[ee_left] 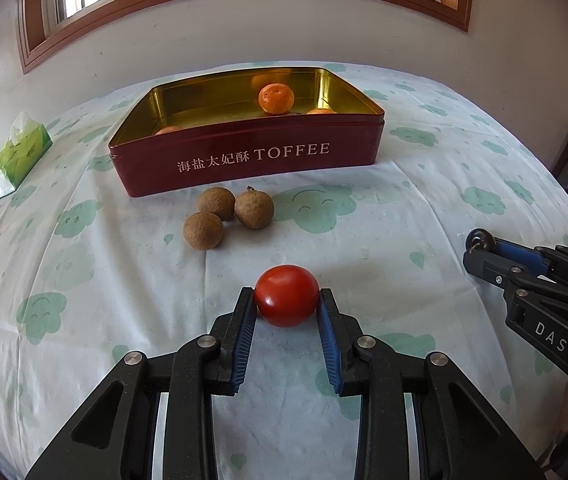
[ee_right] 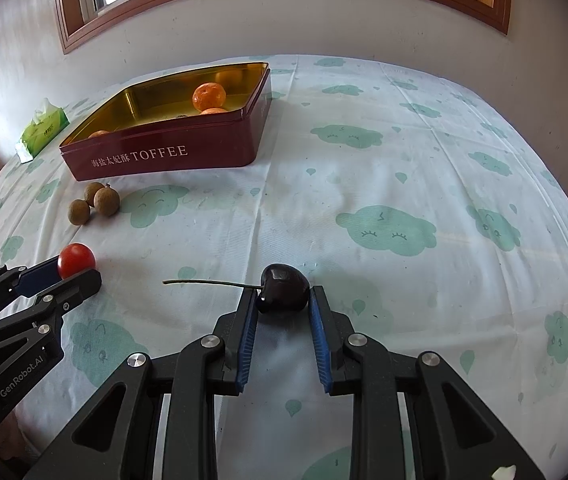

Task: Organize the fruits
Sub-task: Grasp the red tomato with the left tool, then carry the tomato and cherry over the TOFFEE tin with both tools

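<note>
You see a glossy red tomato [ee_left: 287,295] on the bench; a dark cherry [ee_right: 284,288] with its long stem lying leftward; three brown longans [ee_left: 227,216] clustered before the red tin [ee_left: 243,156], which holds mandarins [ee_left: 276,99].

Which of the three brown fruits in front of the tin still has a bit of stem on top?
The right-hand brown fruit of the cluster, nearest the tin's middle. A small dark stub sticks up from its top; the other two look smooth and round.

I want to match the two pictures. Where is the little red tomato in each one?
Left wrist view: the tomato sits low centre, squeezed by the left gripper.
Right wrist view: tomato at far left, same grip.
Shared landmark: the red toffee tin behind it, with three brown fruits between.
</note>
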A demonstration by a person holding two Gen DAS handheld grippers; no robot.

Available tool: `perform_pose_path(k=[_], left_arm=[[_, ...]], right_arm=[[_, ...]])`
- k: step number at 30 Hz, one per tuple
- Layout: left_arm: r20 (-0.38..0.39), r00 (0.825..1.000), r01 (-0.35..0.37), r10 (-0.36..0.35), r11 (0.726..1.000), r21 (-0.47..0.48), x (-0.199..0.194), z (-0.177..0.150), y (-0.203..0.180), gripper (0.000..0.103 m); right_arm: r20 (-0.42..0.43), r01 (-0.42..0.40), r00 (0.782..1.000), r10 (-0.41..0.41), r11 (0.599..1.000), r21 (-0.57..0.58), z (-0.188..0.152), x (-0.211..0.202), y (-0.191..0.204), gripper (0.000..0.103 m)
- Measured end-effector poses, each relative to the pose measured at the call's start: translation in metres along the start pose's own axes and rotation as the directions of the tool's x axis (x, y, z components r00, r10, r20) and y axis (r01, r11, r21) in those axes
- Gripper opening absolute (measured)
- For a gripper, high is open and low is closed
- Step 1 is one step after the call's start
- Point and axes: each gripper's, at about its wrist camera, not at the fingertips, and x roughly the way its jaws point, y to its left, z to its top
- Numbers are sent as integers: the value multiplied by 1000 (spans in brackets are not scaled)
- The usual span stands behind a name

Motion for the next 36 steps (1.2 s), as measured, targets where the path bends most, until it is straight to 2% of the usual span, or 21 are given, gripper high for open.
perform_pose_path(k=[21, 36], left_arm=[[-1, 999, -43, 43, 998, -44, -4, -2, 28, 32], [3, 999, -45, 45, 998, -54, -6, -2, 40, 32]], right_arm=[[-10, 11, 1000, -11, 1000, -1, 2, 0, -1, 24], [-31, 15, 999, -15, 1000, 7, 8, 0, 6, 24]])
